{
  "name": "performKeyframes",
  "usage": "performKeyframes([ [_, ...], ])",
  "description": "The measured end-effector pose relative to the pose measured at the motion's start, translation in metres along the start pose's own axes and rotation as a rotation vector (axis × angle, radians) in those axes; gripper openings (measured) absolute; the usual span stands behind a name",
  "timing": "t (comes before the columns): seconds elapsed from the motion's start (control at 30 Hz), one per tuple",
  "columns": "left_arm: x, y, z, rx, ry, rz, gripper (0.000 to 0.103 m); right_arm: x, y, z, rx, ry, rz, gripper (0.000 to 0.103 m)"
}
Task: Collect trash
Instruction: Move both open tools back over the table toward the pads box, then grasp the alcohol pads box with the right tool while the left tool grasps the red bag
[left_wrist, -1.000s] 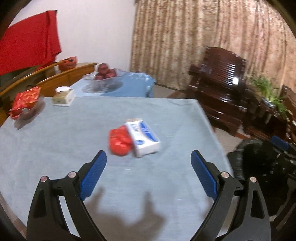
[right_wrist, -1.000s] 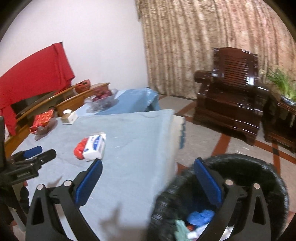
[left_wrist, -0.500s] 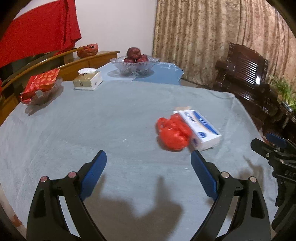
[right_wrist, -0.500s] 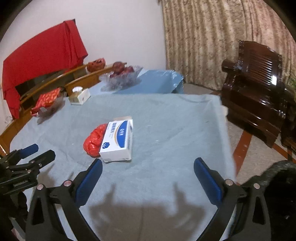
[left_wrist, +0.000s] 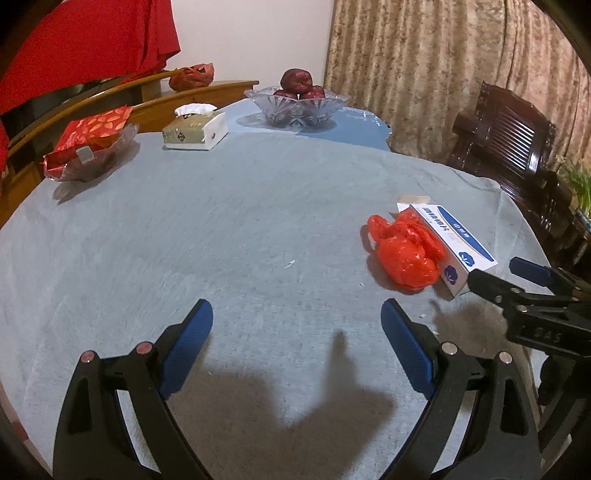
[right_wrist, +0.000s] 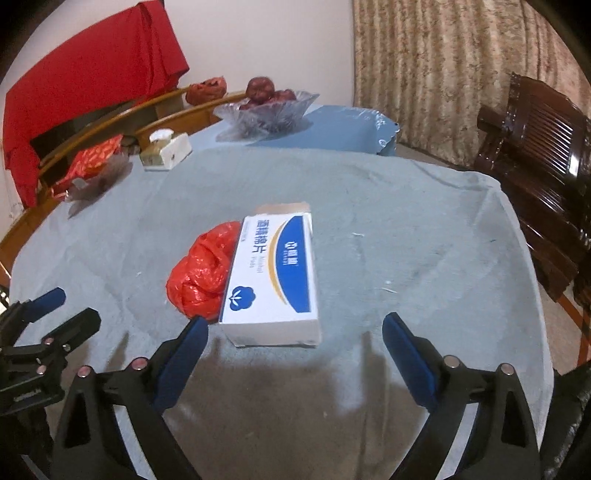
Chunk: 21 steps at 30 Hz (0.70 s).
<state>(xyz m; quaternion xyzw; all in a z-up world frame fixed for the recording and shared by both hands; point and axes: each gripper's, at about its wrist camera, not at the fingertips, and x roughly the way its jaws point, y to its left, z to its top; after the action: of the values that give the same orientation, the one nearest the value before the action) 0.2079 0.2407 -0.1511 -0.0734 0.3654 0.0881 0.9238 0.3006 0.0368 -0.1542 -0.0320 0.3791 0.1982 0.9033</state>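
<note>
Two pieces of trash lie on the counter (right_wrist: 424, 236), which is covered in a grey-blue cloth: a white and blue carton (right_wrist: 275, 273) and, touching its left side, a crumpled red plastic bag (right_wrist: 201, 273). Neither is lifted, so as far as these views show, both remain to be collected. The right claw (right_wrist: 291, 343) is spread wide and empty, its blue pads flanking the near end of the carton without touching it; this looks like the approach to a grasp, with closing, lifting and carrying away all left to do. The left claw (left_wrist: 297, 332) is also wide and empty, hovering over bare cloth with the bag (left_wrist: 406, 254) and carton (left_wrist: 452, 247) well off to its right. No bin can be made out clearly in either view.
</note>
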Motion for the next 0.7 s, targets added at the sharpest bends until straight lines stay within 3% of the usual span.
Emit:
performKeyframes([
  [0.33, 0.005, 0.001, 0.002, -0.008, 0.005, -0.001, 0.09, 0.029, 0.004, 0.004, 0.007, 0.075, 0.011, 0.072],
  [0.47, 0.009, 0.0, 0.005, -0.011, 0.011, -0.005, 0.09, 0.033, 0.001, 0.005, 0.016, 0.086, 0.033, 0.056],
  [0.7, 0.015, -0.014, 0.011, 0.002, 0.012, -0.027, 0.09, 0.021, -0.014, 0.006, 0.034, 0.057, 0.028, 0.055],
])
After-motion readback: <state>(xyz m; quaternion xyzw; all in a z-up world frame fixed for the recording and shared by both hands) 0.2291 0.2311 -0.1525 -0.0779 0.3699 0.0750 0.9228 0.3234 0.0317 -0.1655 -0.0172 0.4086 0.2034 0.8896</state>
